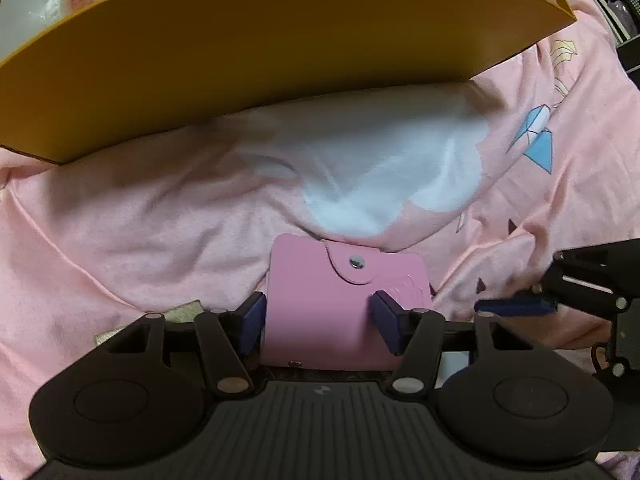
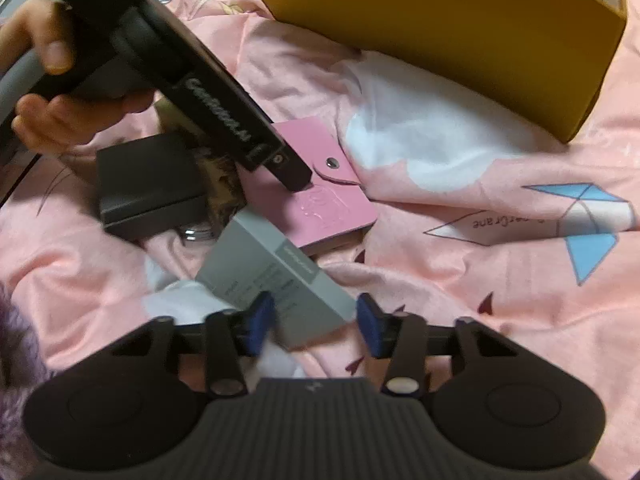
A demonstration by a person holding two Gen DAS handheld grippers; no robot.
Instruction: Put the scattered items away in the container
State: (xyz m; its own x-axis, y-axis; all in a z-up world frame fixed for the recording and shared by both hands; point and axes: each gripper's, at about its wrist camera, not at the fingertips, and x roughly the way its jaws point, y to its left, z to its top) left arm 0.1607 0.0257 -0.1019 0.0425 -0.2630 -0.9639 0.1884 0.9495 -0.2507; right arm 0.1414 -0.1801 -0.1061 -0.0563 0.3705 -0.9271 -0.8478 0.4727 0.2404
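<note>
The left tongs (image 1: 318, 326) stood open astride the pink card wallet (image 1: 344, 304), one blue pad at its left edge, the other over its face, neither visibly pressing. A good grasp probably needed both pads outside the edges, below the snap flap (image 1: 352, 266), before closing. The right tongs (image 2: 316, 326) were open around a grey box (image 2: 276, 280), not squeezing it. Both items lay on the pink bedsheet (image 2: 460, 320). A black box (image 2: 152, 188) sat beyond them. Farthest, the yellow container (image 1: 260, 56) rested on the bed, so each lift would have to clear its wall.
</note>
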